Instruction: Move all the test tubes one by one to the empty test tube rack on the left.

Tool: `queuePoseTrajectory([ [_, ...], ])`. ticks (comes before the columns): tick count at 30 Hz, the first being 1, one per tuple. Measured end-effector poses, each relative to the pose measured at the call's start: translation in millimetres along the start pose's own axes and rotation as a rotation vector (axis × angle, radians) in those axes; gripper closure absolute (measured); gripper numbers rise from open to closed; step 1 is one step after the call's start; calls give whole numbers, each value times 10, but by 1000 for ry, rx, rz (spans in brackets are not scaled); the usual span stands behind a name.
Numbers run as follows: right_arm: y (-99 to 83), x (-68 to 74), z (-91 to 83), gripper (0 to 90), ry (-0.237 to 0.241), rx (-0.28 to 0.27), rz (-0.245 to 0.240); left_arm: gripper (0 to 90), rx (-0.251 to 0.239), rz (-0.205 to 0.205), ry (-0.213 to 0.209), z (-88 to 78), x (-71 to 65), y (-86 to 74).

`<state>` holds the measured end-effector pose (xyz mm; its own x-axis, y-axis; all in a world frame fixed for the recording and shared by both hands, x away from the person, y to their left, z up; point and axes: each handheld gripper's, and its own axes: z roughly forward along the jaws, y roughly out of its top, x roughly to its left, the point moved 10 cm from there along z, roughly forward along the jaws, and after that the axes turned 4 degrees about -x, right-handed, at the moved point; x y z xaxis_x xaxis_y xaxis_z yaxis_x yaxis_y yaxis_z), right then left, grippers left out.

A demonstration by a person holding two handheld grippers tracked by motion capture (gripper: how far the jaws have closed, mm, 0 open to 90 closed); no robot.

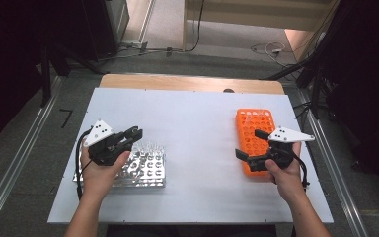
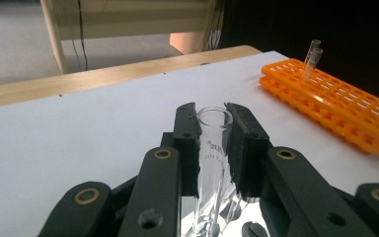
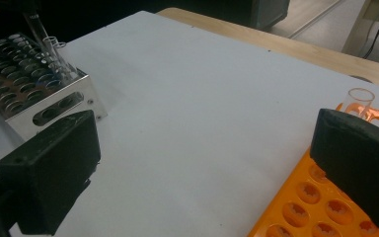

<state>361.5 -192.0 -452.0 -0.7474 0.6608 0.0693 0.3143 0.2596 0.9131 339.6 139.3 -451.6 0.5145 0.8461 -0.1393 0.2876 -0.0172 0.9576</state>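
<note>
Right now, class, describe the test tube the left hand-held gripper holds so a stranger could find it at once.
Start at the white table and find the metal rack on its left side. Above it, the left hand-held gripper clamps one clear glass tube. Unlike the tubes standing in the rack, this one sits between two black pads.

- High view: worktop [image 1: 197, 123] evenly bright, dark surround left and right; soft, slightly blurred overall.
- Metal rack [image 3: 39, 94] shows glare.
- Gripper views: near black jaws out of focus, faint shadows beneath.

A white table [image 1: 197, 128] bears a metal tube rack [image 1: 145, 173] and an orange rack [image 1: 254, 129].
</note>
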Motion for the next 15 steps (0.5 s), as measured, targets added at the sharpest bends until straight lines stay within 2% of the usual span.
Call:
queuePoseTrajectory([
  [9,-8,-24,-9,0,-5,-1,-2,759,52,-11,-21,62,-2,-124],
  [15,-12,-37,-16,0,-9,0,2,758,86,8,-23,90,-9,-173],
])
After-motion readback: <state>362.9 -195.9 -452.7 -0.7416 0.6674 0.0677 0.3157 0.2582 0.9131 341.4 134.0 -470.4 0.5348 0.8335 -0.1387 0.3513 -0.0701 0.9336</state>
